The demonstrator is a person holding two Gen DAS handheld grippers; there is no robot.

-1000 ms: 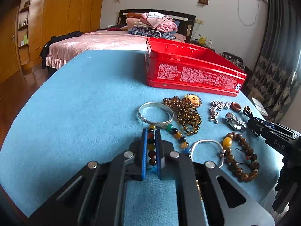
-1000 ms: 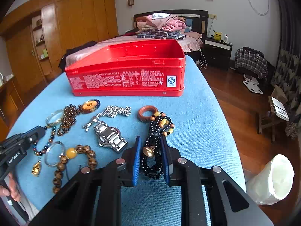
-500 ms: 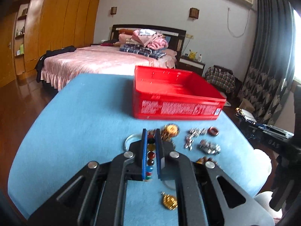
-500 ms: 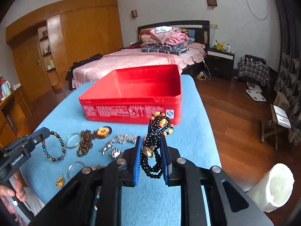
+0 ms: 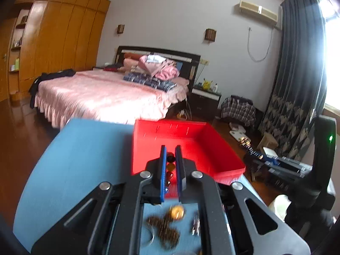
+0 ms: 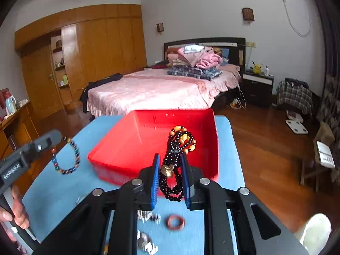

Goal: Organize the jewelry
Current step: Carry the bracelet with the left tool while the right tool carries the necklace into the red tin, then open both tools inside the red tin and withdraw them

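Note:
My left gripper is shut on a multicoloured bead bracelet, which hangs from it as a loop in the right wrist view. It is lifted above the blue table, in front of the open red box. My right gripper is shut on a black bead necklace with orange beads and a gold pendant, held over the near edge of the red box. The left gripper shows at the left of the right wrist view.
On the blue tablecloth below lie a brown bead necklace with a gold pendant, a reddish ring, a silver chain and a metal watch. A pink bed stands behind the table.
Both grippers have lifted their bead pieces off the table and moved forward toward the red box, which now shows from above.

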